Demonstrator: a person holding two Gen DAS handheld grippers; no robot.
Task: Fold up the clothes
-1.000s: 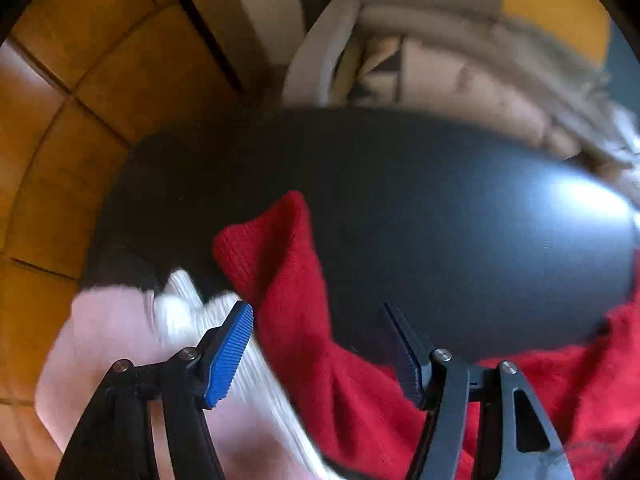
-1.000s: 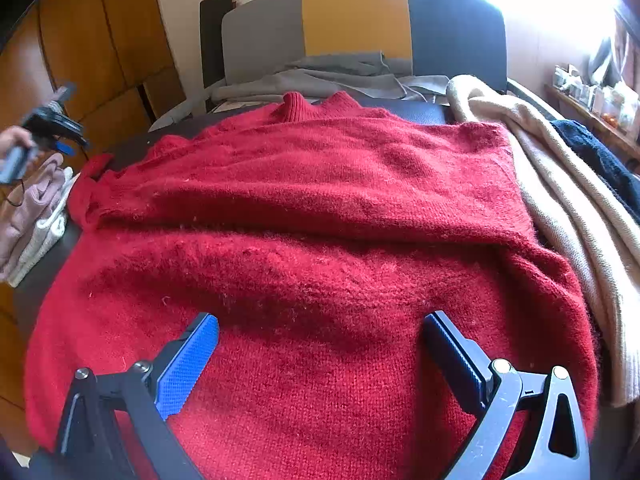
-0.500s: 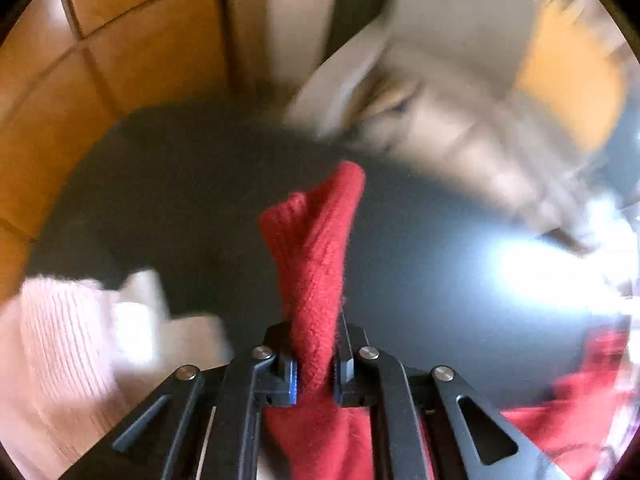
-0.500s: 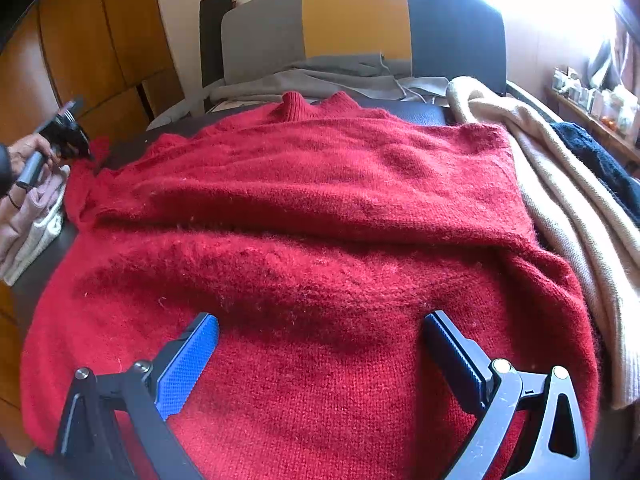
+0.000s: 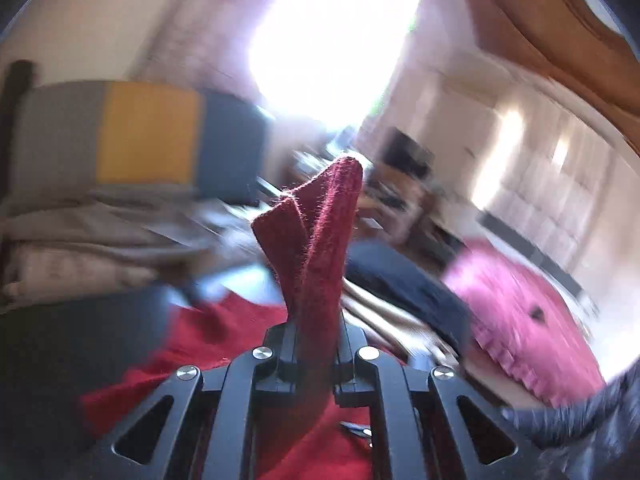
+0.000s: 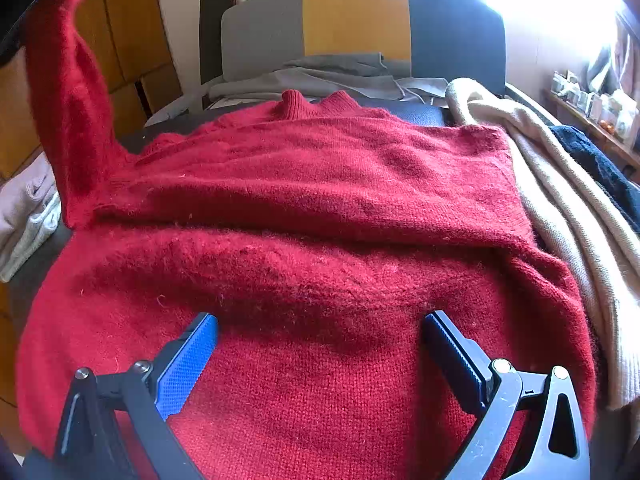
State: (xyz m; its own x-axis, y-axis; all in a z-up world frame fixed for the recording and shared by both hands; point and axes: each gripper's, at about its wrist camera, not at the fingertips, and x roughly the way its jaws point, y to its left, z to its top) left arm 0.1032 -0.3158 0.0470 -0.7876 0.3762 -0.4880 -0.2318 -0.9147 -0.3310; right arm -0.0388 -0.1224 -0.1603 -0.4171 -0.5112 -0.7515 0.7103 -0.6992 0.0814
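The left gripper (image 5: pixel 316 344) has its jaws pinching the red sleeve (image 6: pixel 64 92), raised at the sweater's (image 6: pixel 320 208) left; right gripper (image 6: pixel 320 356) jaws spread, near hem.

Honestly, nothing readable anywhere in either view. No labels, brand names, numbers or signs turn up. The fuzzy red knitted sweater (image 6: pixel 320 208) shows plain knit with no tag or print on the side facing up. The grey, mustard-yellow and dark blue panelled headboard (image 6: pixel 356 20) is blank colour blocks. The small items on the wooden shelf by the bright window (image 6: pixel 592 100) might carry packaging text, but they're too tiny and washed out to make out. The left wrist view is heavily motion-blurred, so any lettering there is lost.
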